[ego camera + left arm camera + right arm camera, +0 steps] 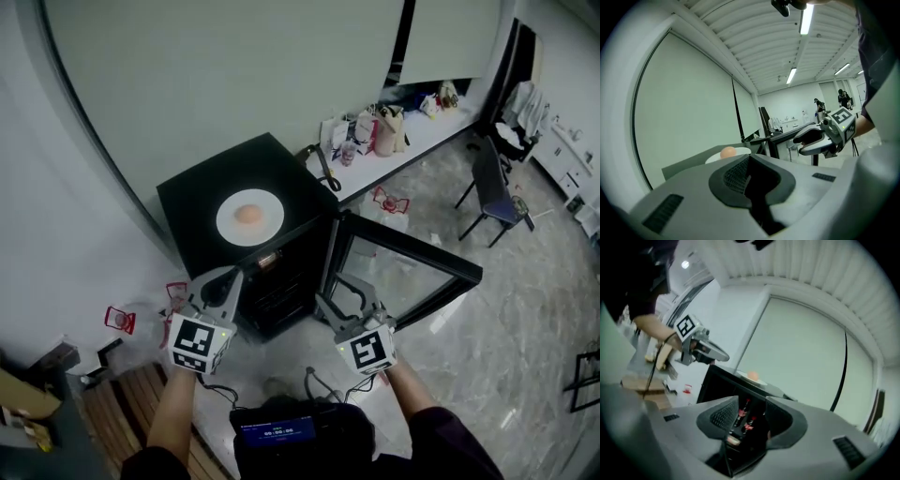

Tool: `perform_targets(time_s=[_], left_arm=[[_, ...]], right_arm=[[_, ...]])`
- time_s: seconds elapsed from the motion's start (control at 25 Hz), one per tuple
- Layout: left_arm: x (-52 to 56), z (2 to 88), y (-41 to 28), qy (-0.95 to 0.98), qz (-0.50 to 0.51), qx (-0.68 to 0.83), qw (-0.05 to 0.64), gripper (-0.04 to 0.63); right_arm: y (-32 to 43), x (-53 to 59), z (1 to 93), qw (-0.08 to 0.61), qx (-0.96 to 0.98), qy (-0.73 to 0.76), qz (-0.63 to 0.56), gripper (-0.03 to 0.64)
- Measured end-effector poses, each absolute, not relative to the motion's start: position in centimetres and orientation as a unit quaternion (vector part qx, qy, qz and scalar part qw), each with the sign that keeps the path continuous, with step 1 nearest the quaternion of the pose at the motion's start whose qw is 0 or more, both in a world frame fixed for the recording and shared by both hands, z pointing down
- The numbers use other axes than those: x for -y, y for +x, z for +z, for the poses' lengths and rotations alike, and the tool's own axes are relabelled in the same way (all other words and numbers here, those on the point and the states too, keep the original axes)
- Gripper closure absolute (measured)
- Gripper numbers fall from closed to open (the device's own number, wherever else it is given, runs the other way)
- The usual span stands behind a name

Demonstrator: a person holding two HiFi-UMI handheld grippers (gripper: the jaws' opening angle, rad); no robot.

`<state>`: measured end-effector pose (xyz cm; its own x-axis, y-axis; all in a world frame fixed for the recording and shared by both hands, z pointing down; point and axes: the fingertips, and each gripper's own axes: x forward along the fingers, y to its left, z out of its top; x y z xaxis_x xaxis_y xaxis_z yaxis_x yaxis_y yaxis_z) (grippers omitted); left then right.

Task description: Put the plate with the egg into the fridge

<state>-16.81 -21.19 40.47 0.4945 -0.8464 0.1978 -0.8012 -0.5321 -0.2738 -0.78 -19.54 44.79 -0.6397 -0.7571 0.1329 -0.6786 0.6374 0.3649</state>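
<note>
1. One long white counter (412, 141) ran far ahead of both grippers and off to the right gripper's side. A cluster of bags stood on it, too crowded to count.
2. One black mini fridge (202, 202) stood just ahead of the two grippers, its front facing them and nearer the left one.
3. Its one glass door (403, 272) hung wide open, swung out ahead of the right gripper.
4. One dark chair (492, 187) stood well beyond the open door, far from either gripper.
5. There were two grippers, both held low in front of the fridge and apart from it.
   - The left gripper (228, 276) had its jaws pressed together with nothing between them.
   - The right gripper (344, 295) had its jaws spread and held nothing. Through the gap its own view looked into the fridge, at two small red-marked things too blurred to name.
6. One white plate (228, 223) lay flat on top of the fridge. It was ahead of the left gripper's tips, higher than them and untouched by either gripper.
7. There were three small red objects on the floor.
   - One (176, 295) lay just beside the left gripper, on its outer side.
   - One (119, 320) lay farther out on the same side.
   - One (389, 200) lay past the door, ahead of the right gripper.
8. One egg (248, 215) rested at the middle of the plate, so the task's load was on the fridge and not inside it.
</note>
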Motion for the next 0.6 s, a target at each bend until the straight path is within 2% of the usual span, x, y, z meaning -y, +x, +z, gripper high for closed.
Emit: perform_targets(time_s=[0.12,0.2,0.28,0.44,0.52,0.6], left_arm=[[23.5,39.1,-19.3,-0.859,-0.17,-0.474,0.095,0.586],[25.2,38.5,-20.5,-0.855,-0.186,-0.472,0.108,0.586],[27.1,38.1,-21.6,-0.849,-0.201,-0.473,0.124,0.586],[31.6,37.7,-22.9,-0.847,-0.22,-0.462,0.141,0.586],[34.3,37.6,-23.4,-0.849,-0.228,-0.457,0.136,0.586],[36.9,37.6,-23.7,-0.852,-0.239,-0.45,0.122,0.586]], right_arm=[[-3.6,20.6,43.8,0.173,0.849,0.419,-0.271,0.431],[-5.2,21.1,43.3,0.171,0.855,0.414,-0.26,0.481],[-6.4,21.4,43.4,0.13,0.898,0.4,-0.133,0.518],[-8.1,21.1,43.8,-0.072,0.903,0.308,0.292,0.518],[-8.5,21.6,43.7,-0.129,0.858,0.296,0.398,0.518],[-8.7,22.9,43.6,-0.16,0.83,0.312,0.433,0.518]])
